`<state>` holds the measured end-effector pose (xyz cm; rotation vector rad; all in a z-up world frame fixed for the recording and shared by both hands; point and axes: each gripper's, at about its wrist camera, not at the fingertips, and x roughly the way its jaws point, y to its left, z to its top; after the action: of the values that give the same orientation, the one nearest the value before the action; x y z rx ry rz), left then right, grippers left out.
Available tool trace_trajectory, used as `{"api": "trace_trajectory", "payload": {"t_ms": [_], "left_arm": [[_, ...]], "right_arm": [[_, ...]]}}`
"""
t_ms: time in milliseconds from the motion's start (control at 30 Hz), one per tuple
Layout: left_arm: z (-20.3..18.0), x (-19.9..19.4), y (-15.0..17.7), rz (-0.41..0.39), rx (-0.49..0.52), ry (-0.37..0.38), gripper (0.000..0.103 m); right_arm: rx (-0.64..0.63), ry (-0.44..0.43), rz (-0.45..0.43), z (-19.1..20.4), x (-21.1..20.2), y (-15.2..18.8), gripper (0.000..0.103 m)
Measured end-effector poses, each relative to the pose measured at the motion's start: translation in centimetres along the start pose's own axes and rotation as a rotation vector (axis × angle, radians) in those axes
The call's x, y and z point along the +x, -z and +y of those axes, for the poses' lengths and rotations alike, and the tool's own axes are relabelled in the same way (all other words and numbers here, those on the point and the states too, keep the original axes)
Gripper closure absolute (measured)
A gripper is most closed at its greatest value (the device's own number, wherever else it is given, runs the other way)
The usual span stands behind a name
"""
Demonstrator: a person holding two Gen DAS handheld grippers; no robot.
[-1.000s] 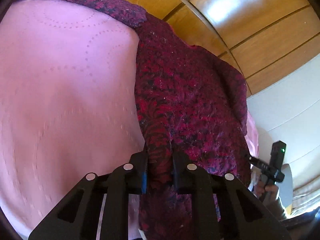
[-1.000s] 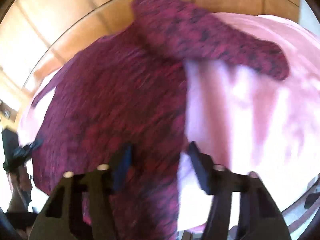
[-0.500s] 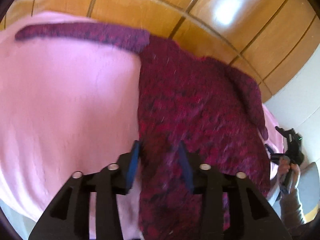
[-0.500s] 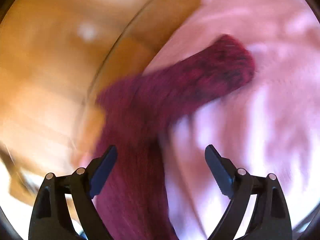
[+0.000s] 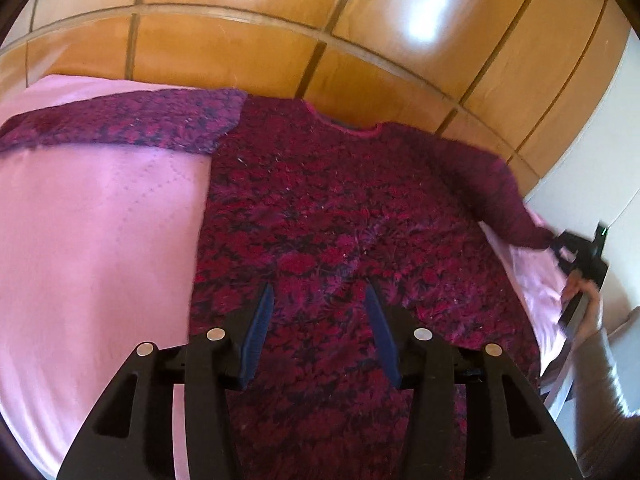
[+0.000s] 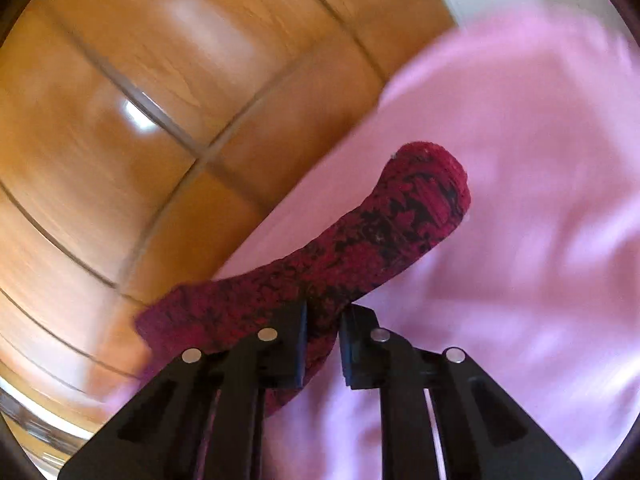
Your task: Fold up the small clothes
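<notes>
A dark red and black knitted sweater [image 5: 328, 216] lies flat on a pink bedspread [image 5: 92, 240], neck towards the wooden wall, one sleeve [image 5: 120, 126] stretched out to the left. My left gripper [image 5: 318, 316] is open and empty, above the sweater's lower body. In the right wrist view my right gripper [image 6: 323, 334] is shut on the other sleeve [image 6: 380, 236], whose cuff points away over the pink bedspread [image 6: 520, 280]. In the left wrist view the right gripper [image 5: 580, 252] shows at the far right, at that sleeve's end.
A glossy wooden panelled wall [image 5: 320, 32] runs behind the bed. A white wall [image 5: 592, 152] stands at the right. The bedspread's right edge [image 5: 548, 304] drops off near the hand that holds the right gripper.
My left gripper let go of the sweater's hem, opened and drew back above the garment. My right gripper swung over to the right sleeve and shut on it.
</notes>
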<state>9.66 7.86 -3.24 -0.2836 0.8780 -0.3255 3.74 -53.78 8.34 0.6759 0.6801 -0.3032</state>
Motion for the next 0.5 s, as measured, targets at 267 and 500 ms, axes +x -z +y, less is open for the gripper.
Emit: {"api": "trace_trajectory", "payload": {"t_ms": [267,500], "left_arm": [[-1.0,3.4,0.3,0.084,0.027,-0.035,0.056],[-0.8,3.3,0.5,0.131,0.054,-0.077,0.056]], "right_arm": [[-0.363,0.478,-0.12,0.5,5.6,-5.3,0.093],[-0.358,0.632,0.047,-2.4,12.2,-3.2,0.088]]}}
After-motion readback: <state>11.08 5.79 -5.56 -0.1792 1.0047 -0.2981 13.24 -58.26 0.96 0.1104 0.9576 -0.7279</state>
